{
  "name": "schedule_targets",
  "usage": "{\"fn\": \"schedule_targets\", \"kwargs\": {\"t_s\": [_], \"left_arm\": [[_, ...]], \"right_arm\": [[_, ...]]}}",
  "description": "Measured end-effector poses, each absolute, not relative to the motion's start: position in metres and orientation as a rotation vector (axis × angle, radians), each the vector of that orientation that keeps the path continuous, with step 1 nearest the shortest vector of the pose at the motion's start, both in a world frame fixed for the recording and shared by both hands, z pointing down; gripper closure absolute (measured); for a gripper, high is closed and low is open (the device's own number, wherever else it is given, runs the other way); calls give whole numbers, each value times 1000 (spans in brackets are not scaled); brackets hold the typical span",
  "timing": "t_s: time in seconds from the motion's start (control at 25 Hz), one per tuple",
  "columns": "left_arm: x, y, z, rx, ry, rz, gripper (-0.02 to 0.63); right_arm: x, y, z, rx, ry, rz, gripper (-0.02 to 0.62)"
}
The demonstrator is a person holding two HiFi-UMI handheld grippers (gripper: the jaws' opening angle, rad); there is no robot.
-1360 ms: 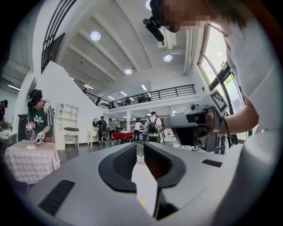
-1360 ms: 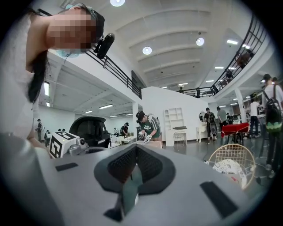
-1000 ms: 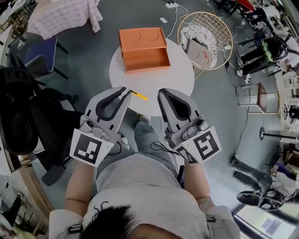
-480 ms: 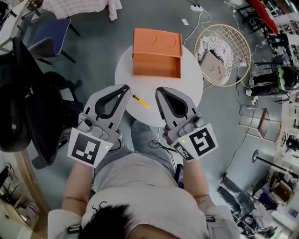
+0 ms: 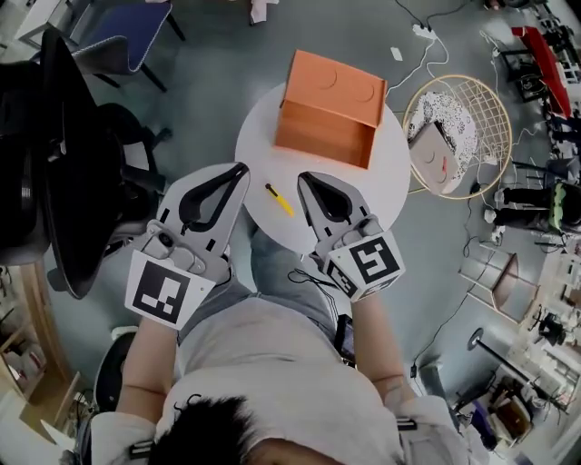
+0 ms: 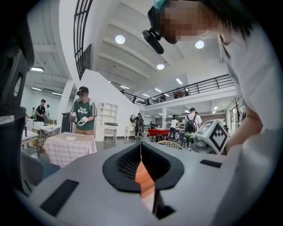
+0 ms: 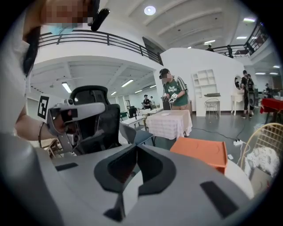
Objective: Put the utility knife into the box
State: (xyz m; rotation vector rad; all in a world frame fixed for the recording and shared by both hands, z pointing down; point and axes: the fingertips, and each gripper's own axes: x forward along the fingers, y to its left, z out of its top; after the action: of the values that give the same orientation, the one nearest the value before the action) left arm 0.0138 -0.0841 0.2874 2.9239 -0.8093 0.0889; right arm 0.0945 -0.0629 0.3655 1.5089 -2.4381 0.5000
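A yellow and black utility knife (image 5: 280, 200) lies on the round white table (image 5: 390, 186), near its front edge. Behind it stands the open orange box (image 5: 329, 111), lid tipped back; the box (image 7: 204, 152) also shows in the right gripper view. My left gripper (image 5: 242, 168) hovers just left of the knife, jaws closed together with nothing between them. My right gripper (image 5: 302, 178) hovers just right of the knife, also shut and empty. The knife lies between the two tips, touching neither. In the gripper views, both the left gripper (image 6: 140, 145) and the right gripper (image 7: 136, 146) show their jaws meeting.
A black office chair (image 5: 54, 154) stands close on the left. A round wire basket chair (image 5: 454, 136) with cushions sits right of the table. A blue chair (image 5: 127, 36) is at the back left, and cables (image 5: 413, 27) run over the grey floor. People stand far off.
The head view has swung, so table and box now sit higher and turned. Both grippers have edged forward; the knife now lies between their tips rather than by the left one.
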Motion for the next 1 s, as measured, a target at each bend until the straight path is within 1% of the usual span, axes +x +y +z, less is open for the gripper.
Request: {"fn": "schedule_targets", "kwargs": {"t_s": [0.52,0.76,1.0], "left_arm": [[-22,-80,303,2784,-1104,137,592],[-47,-75,301,2714,-1237,166,592],[-70,-69,303,2653,-1342,183,592]], "right_arm": [[77,-55,484,1162,-2300,666,580],[71,-47,525,1009,-2229,695,560],[64,-36,561,903,-2148,701,555]]}}
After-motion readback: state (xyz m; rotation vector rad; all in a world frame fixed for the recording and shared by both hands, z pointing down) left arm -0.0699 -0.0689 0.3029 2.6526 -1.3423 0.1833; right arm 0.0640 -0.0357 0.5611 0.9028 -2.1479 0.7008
